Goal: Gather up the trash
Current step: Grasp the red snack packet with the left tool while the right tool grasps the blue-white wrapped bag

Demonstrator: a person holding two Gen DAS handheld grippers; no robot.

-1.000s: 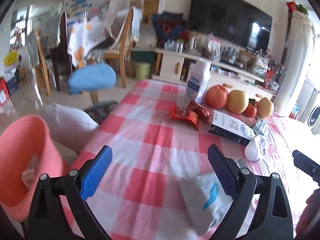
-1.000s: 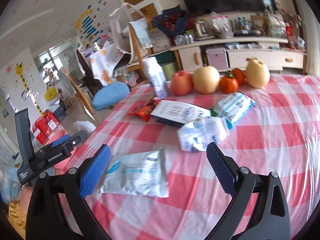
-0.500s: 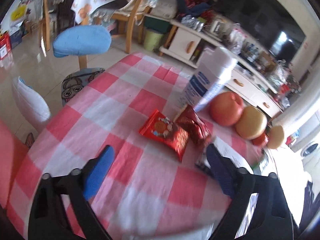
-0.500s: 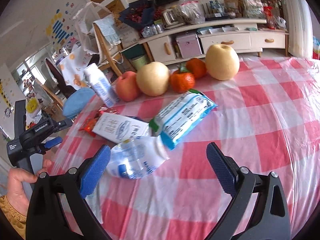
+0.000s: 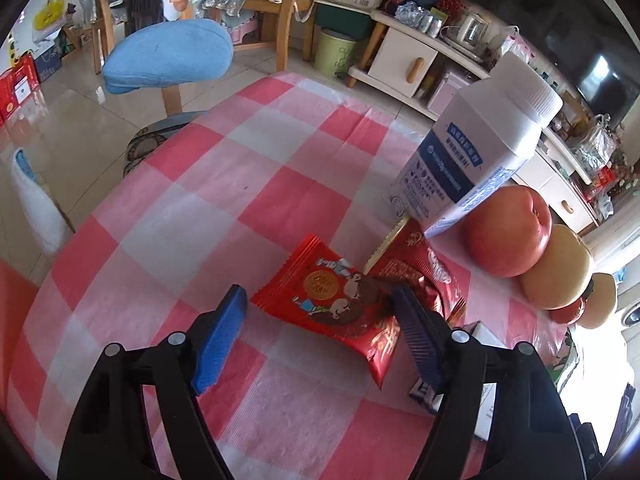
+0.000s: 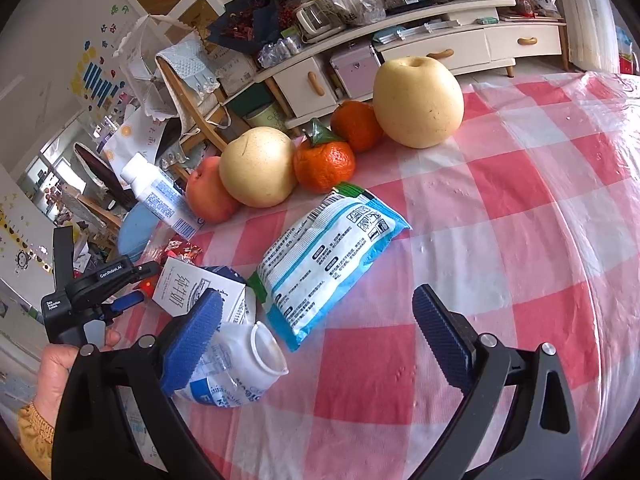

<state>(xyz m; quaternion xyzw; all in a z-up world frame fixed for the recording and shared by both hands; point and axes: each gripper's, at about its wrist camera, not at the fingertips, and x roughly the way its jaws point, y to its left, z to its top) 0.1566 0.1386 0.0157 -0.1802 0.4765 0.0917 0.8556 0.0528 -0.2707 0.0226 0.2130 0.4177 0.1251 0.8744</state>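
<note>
Two red snack wrappers lie on our checked tablecloth (image 5: 192,208). The flat red packet (image 5: 332,300) runs its long axis from ten to four o'clock, the crumpled red wrapper (image 5: 424,276) touching it at two o'clock. Our left gripper (image 5: 320,320) has just been closing, jaws half spread around the packet, pads not pressing. Our right gripper (image 6: 316,324) stands wide apart, empty, its left pad over the squashed white bottle (image 6: 240,368).

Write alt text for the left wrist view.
The left gripper, jaws just closing but not yet gripping, straddles a red snack wrapper on a red-checked tablecloth. Behind stand a white bottle and a red apple.
</note>
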